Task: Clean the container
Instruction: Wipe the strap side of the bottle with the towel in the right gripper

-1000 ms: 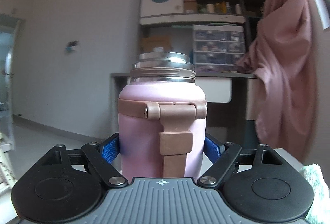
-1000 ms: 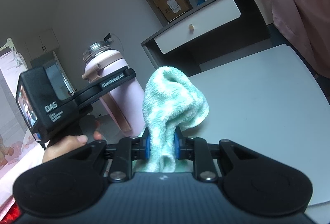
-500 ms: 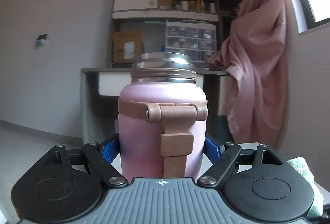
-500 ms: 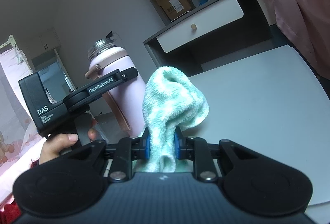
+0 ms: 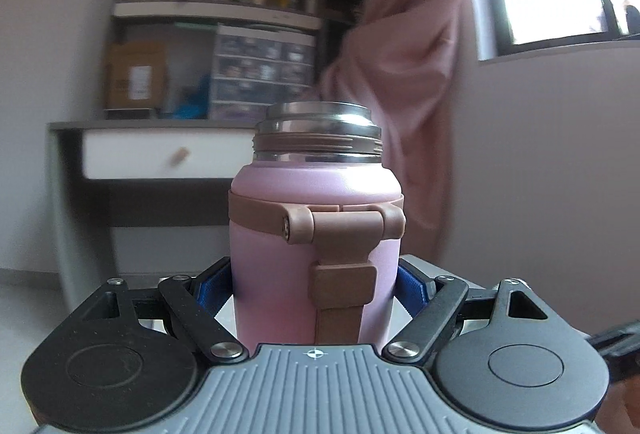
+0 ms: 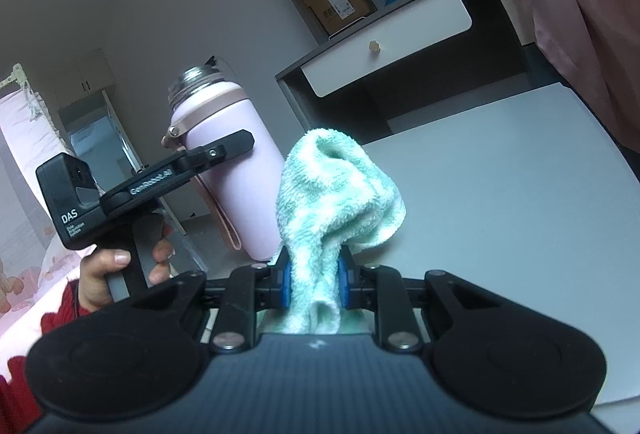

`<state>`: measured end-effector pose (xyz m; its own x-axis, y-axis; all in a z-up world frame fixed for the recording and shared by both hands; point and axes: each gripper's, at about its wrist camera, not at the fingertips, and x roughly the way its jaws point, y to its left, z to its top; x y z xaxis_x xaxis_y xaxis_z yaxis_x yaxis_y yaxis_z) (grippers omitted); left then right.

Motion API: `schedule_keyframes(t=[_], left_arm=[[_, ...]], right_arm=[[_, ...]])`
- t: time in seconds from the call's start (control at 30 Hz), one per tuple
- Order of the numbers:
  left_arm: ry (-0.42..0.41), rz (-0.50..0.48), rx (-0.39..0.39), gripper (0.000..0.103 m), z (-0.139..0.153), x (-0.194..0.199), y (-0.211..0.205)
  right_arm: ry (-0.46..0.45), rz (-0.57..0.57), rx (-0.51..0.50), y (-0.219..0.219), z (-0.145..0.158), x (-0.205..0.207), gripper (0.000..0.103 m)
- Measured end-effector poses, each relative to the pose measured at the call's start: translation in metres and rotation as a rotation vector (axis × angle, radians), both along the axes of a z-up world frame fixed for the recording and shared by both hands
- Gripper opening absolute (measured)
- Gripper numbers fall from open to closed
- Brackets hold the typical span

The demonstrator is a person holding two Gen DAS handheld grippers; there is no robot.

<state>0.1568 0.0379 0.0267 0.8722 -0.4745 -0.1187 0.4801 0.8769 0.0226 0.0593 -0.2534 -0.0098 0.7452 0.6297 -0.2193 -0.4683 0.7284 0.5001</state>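
While my left gripper (image 5: 316, 286) pinched the lidless bottle (image 5: 316, 234) left of the towel (image 6: 336, 202), my right gripper (image 6: 314, 284) pinched that towel; wiping was not yet begun.

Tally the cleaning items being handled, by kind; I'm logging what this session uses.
Pink steel-necked bottle with brown strap: 1
Mint-green terry cloth: 1
Black handheld tongs, left and right: 2
Total: 4
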Motion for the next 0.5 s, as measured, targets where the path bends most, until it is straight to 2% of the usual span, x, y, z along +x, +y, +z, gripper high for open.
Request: schedule_keyframes(t=[0.33,0.5], left_arm=[[-0.010,-0.129,-0.022,0.083,-0.016,0.015,0.013],[-0.031,-0.133,-0.037,0.083,-0.022,0.014,0.011]], right_arm=[[0.001,-0.043,0.021,0.015,0.008,0.010,0.022],[-0.022,-0.070,0.113,0.025,0.016,0.023,0.022]])
